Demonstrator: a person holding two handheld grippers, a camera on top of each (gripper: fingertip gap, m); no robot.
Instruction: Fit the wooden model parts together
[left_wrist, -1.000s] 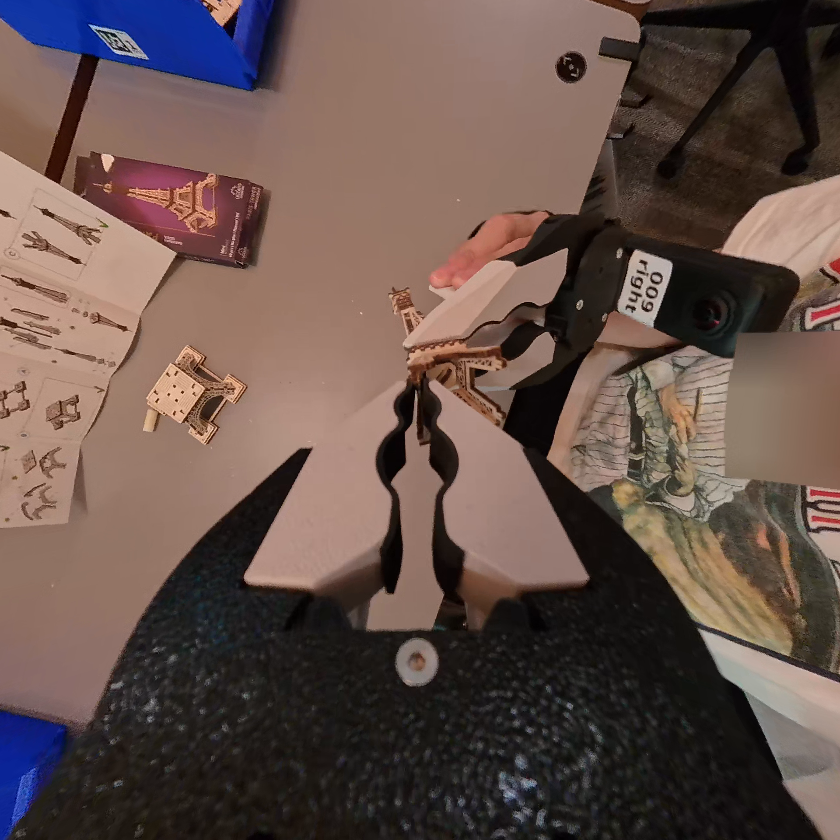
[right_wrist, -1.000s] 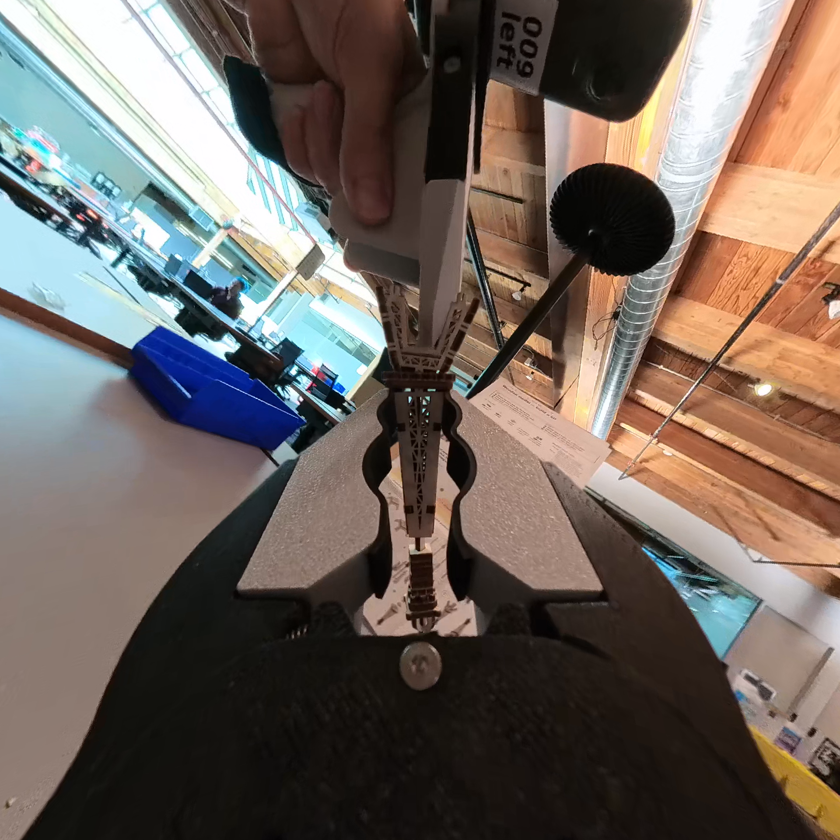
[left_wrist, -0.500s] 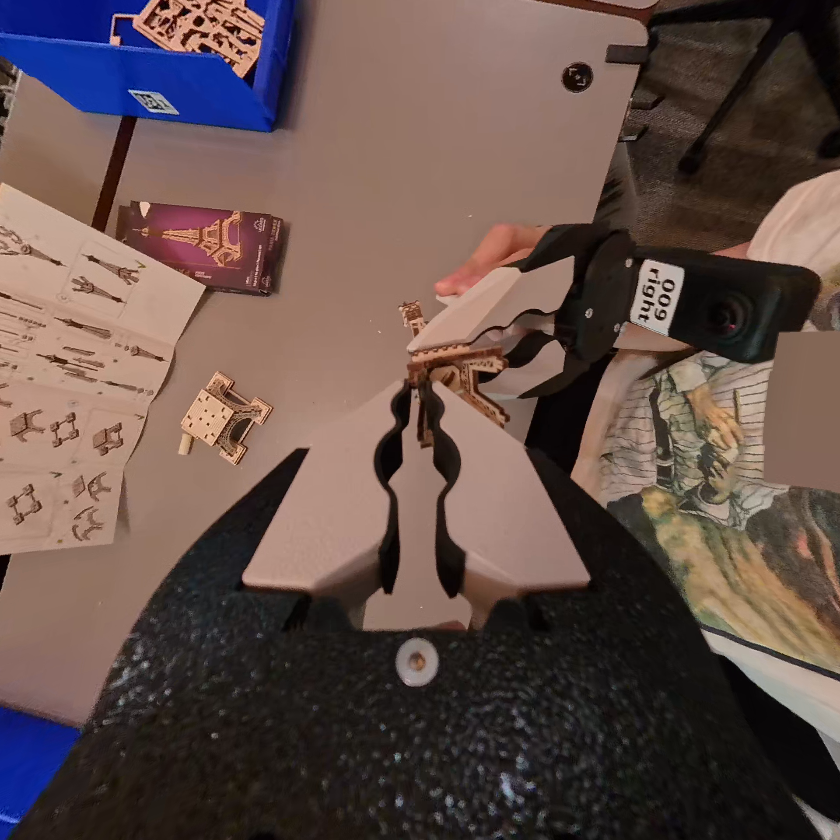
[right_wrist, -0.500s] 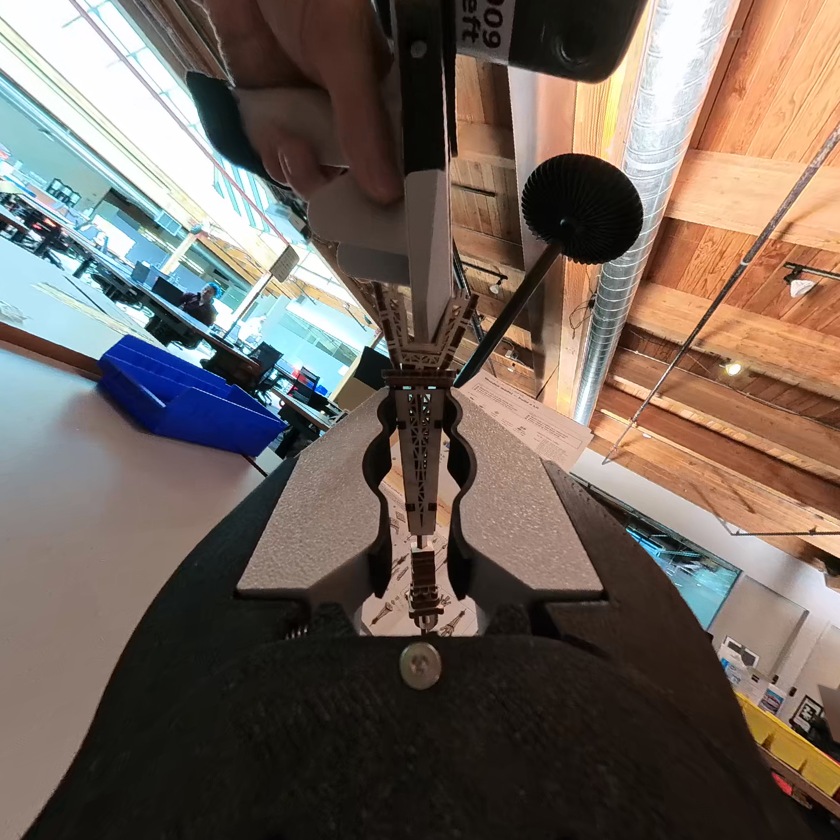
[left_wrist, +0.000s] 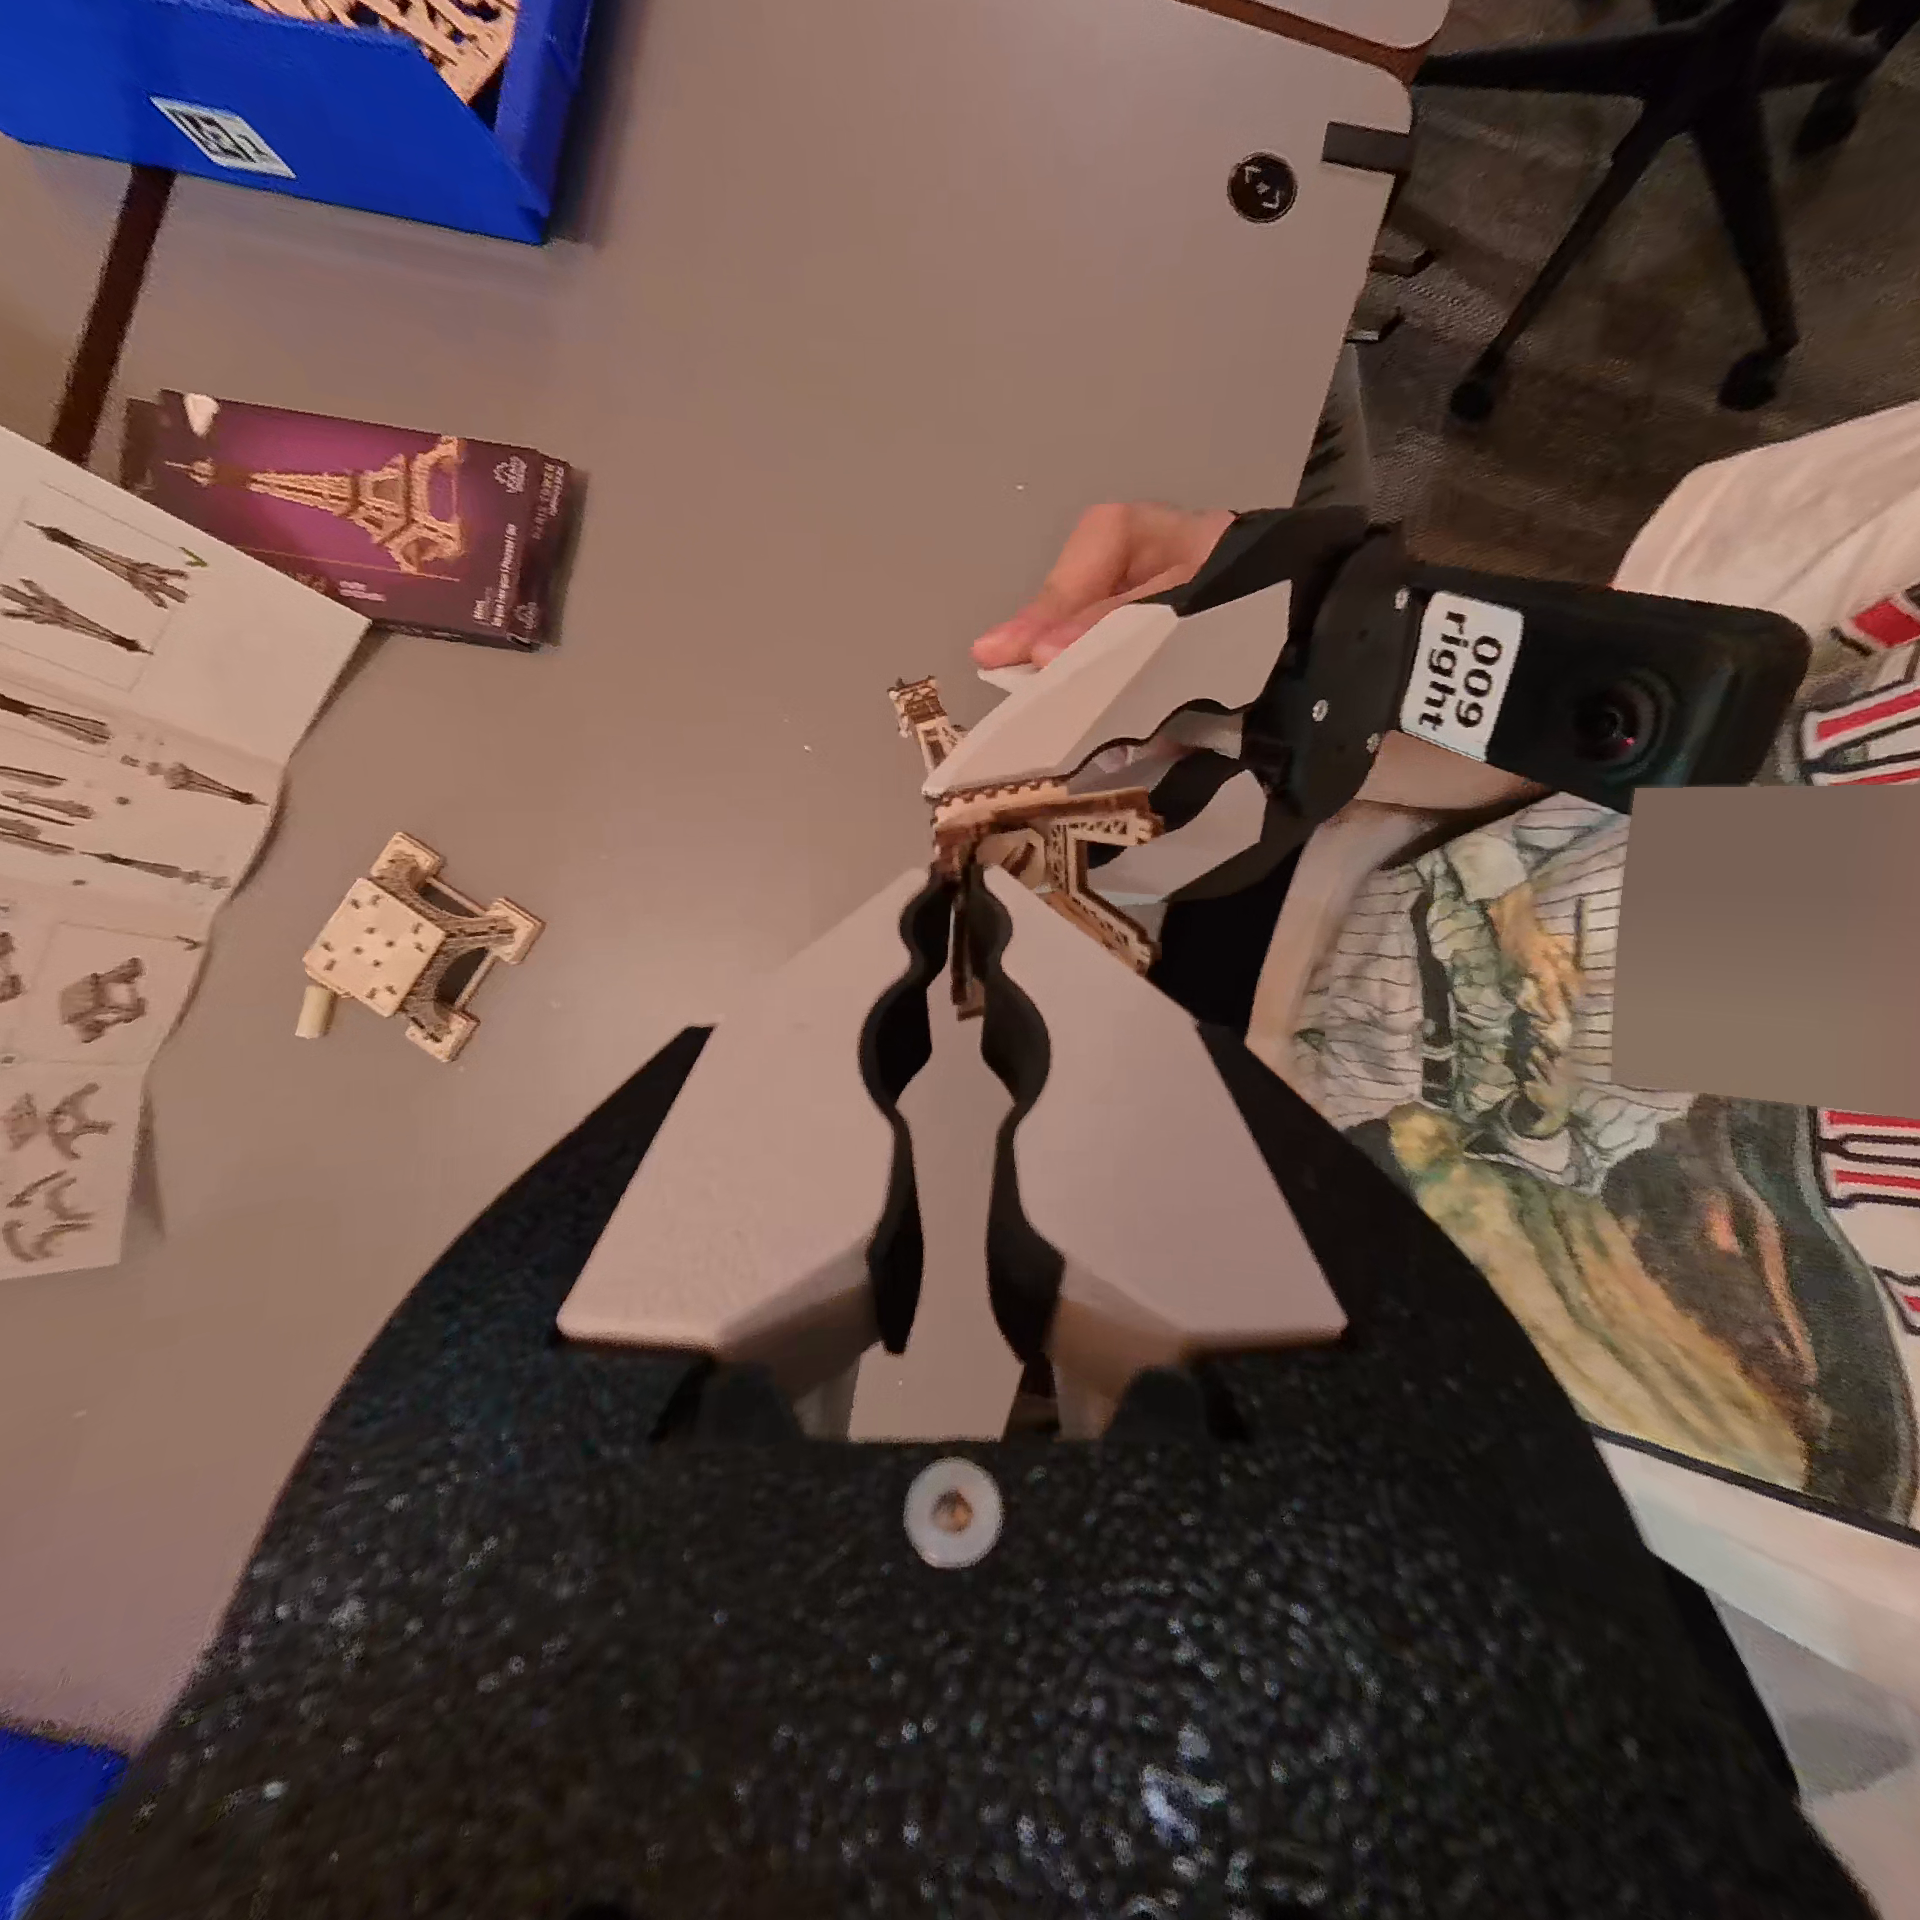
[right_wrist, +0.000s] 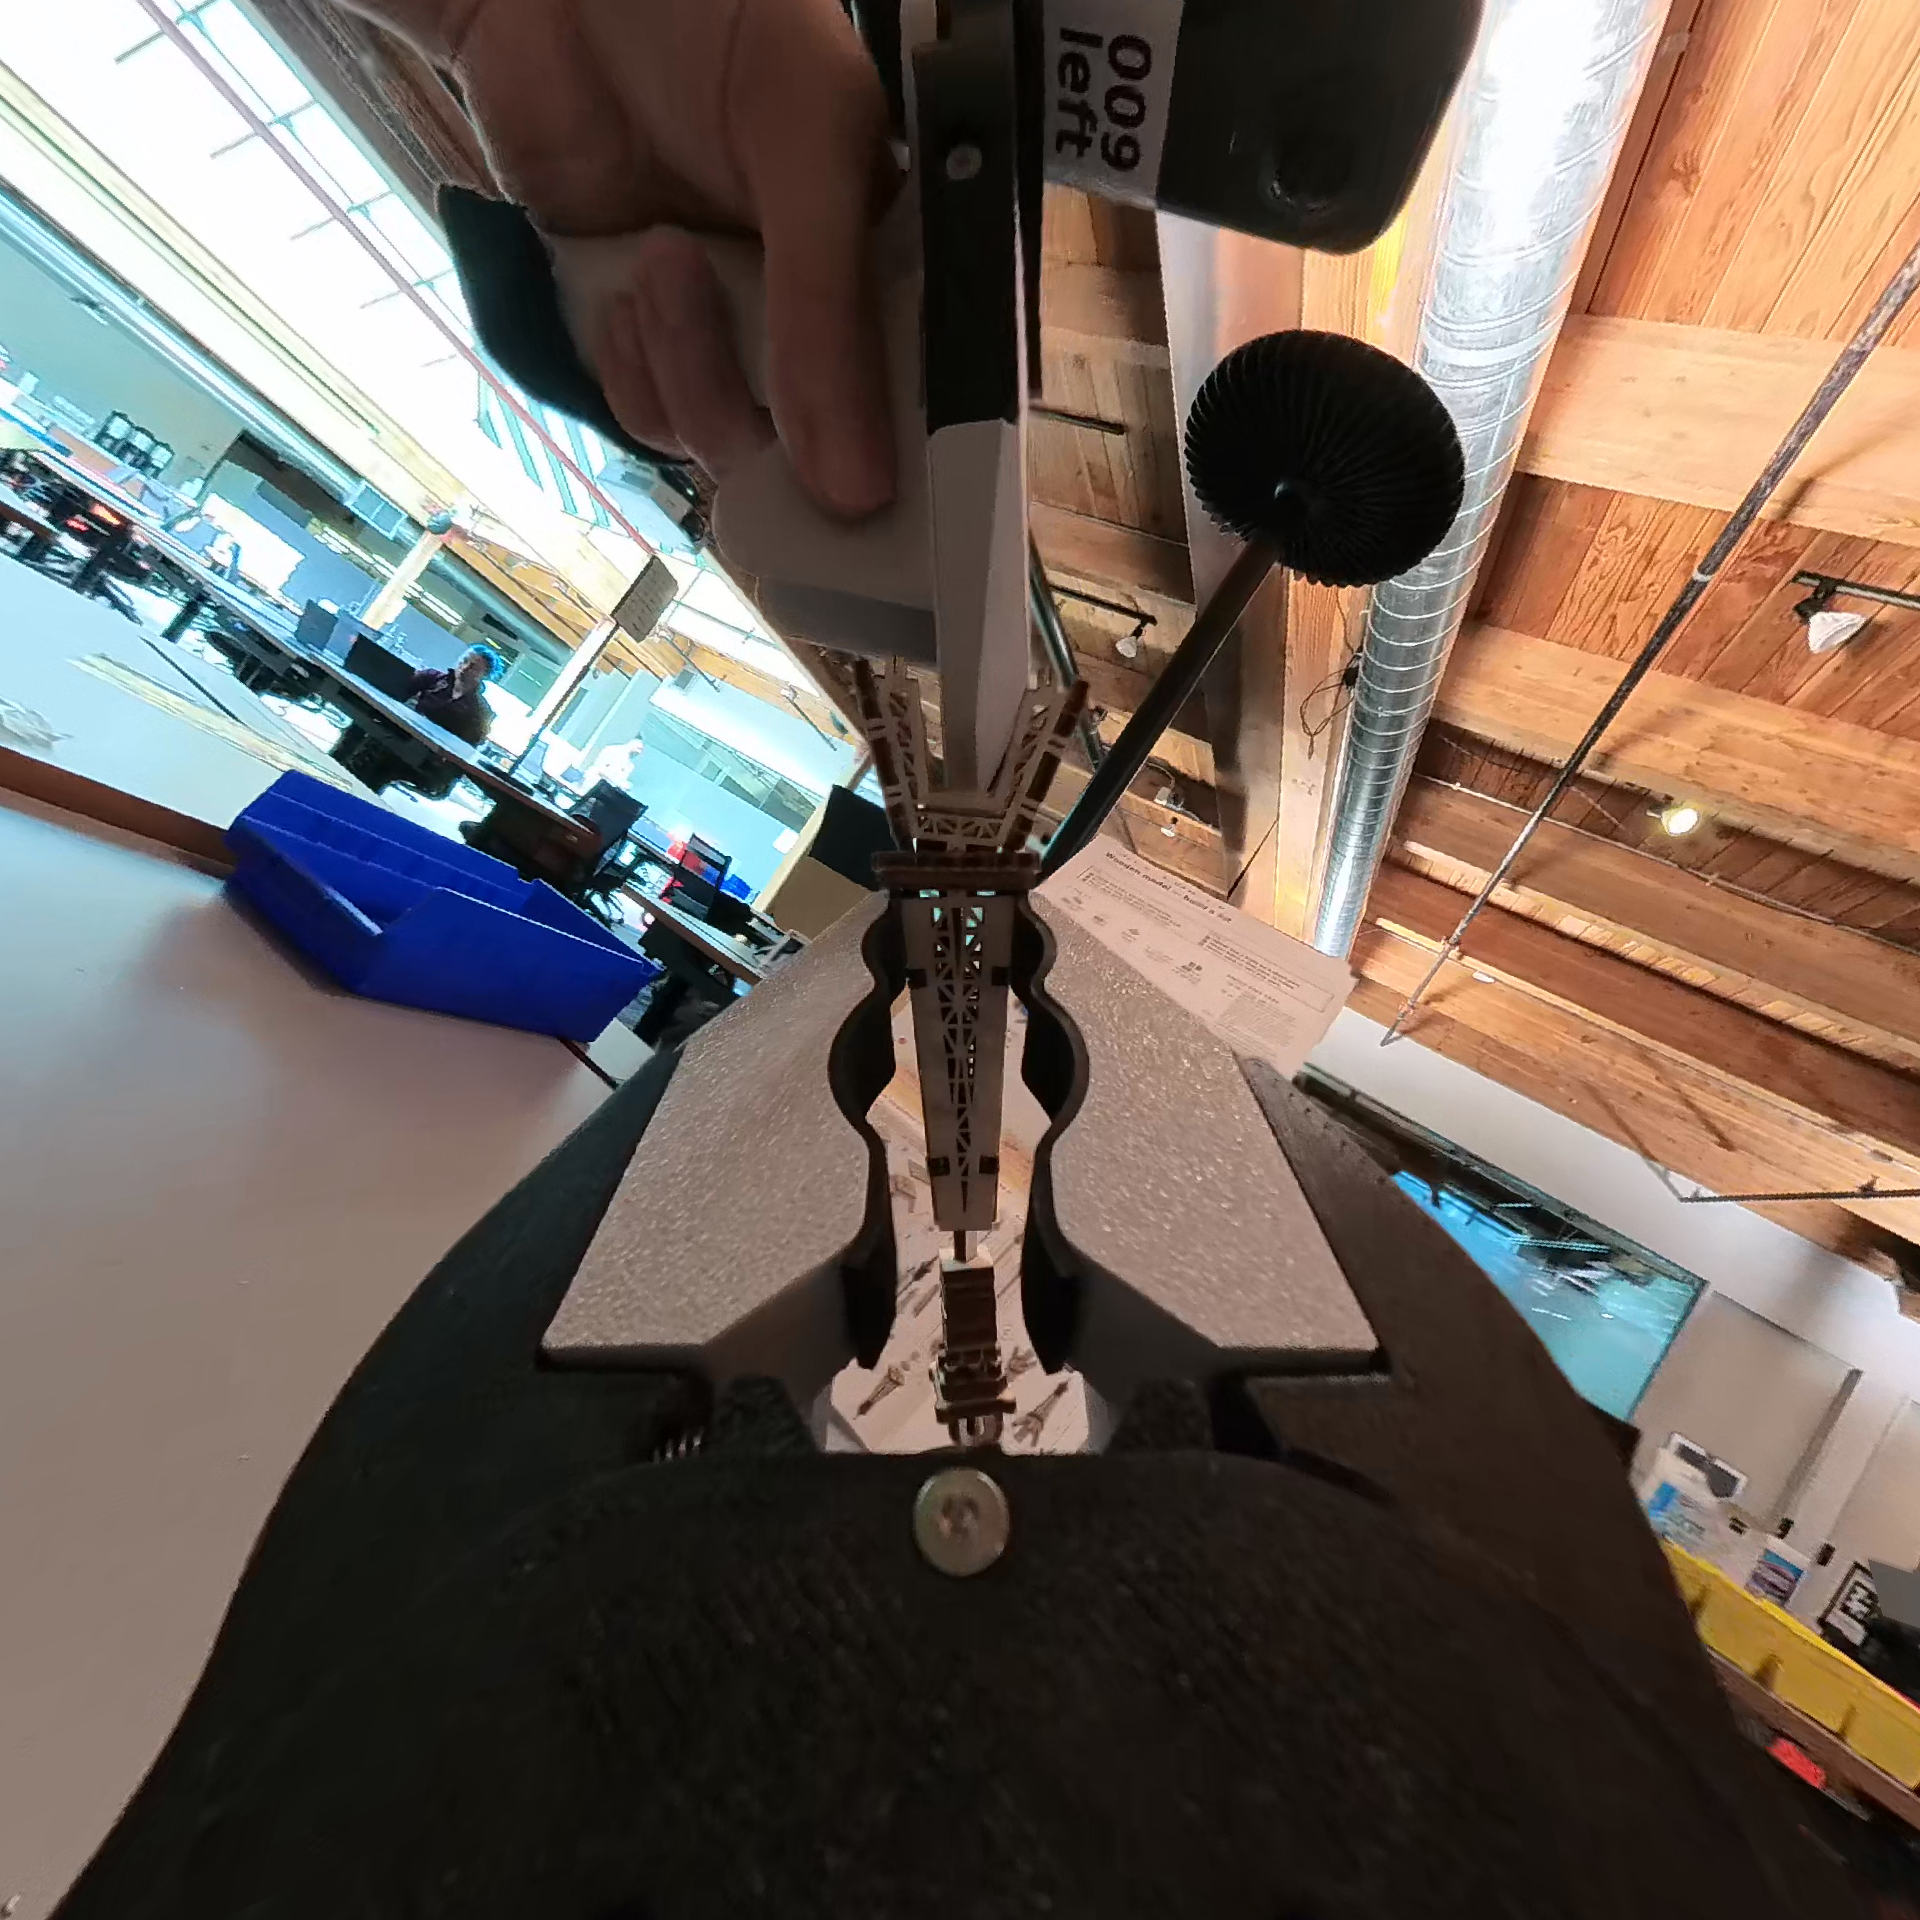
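Observation:
A wooden lattice tower (right_wrist: 956, 1018) is held in the air between both grippers. My right gripper (right_wrist: 961, 904) is shut on its narrow upper shaft, and the spire tip (right_wrist: 971, 1382) points back at the camera. In the left wrist view my left gripper (left_wrist: 961, 894) is shut on a thin leg of the tower's splayed lower part (left_wrist: 1049, 842), which the right gripper's fingers (left_wrist: 1039, 727) hold from the right. A separate wooden base piece (left_wrist: 416, 945) lies on the grey table (left_wrist: 831, 416) to the left.
A purple model box (left_wrist: 353, 520) and an unfolded instruction sheet (left_wrist: 104, 779) lie at the left. A blue bin (left_wrist: 260, 94) with wooden sheets stands at the far left corner. Chair legs (left_wrist: 1662, 156) stand past the table's right edge, and a person's printed shirt (left_wrist: 1507, 1039) is close on the right. The grippers are tip to tip, or close to it. My right gripper's tips are some 30 centimeters from the separate wooden base piece (left_wrist: 416, 945).
Both grippers keep their hold on the tower. The held pair has shifted only slightly over the table, and the left gripper has tilted a little in the right wrist view.

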